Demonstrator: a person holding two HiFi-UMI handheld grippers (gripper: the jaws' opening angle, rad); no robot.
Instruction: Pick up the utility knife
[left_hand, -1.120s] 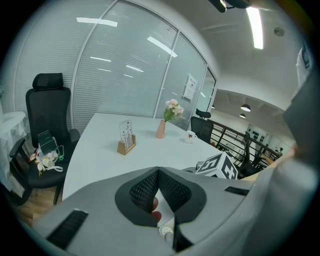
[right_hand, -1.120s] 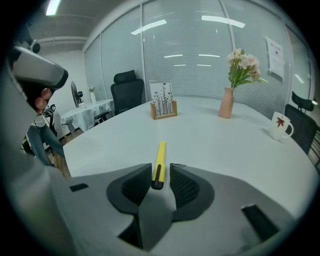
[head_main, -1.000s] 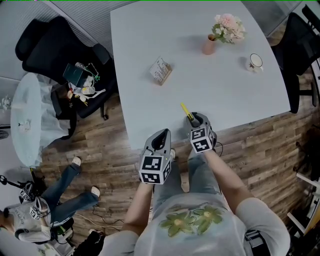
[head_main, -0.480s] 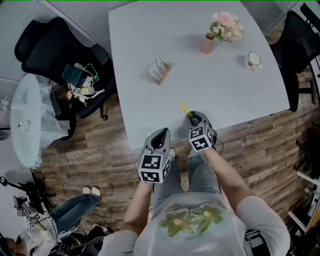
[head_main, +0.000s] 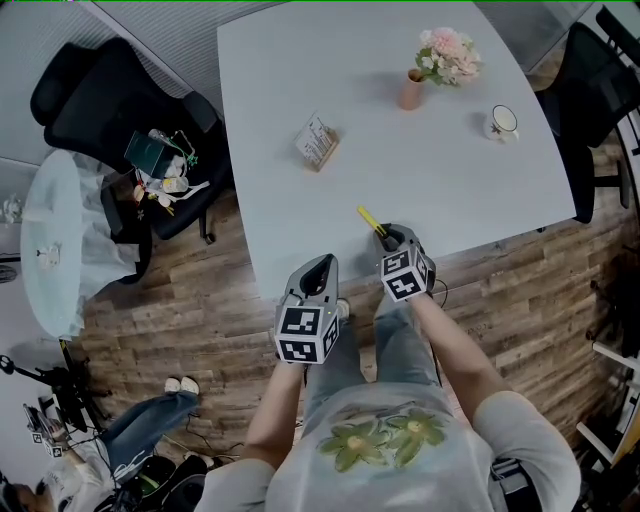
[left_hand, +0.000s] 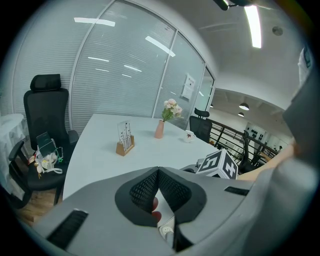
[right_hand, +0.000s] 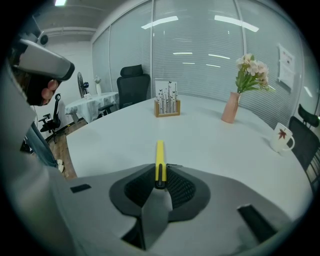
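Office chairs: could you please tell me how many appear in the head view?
2. One black office chair stands left of the table, clutter on its seat; the other chair sits at the table's right side, partly cropped. More may be hidden.

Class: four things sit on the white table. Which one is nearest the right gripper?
The yellow utility knife, lying flat between the right gripper's jaws; the card stand, vase and mug stand farther away.
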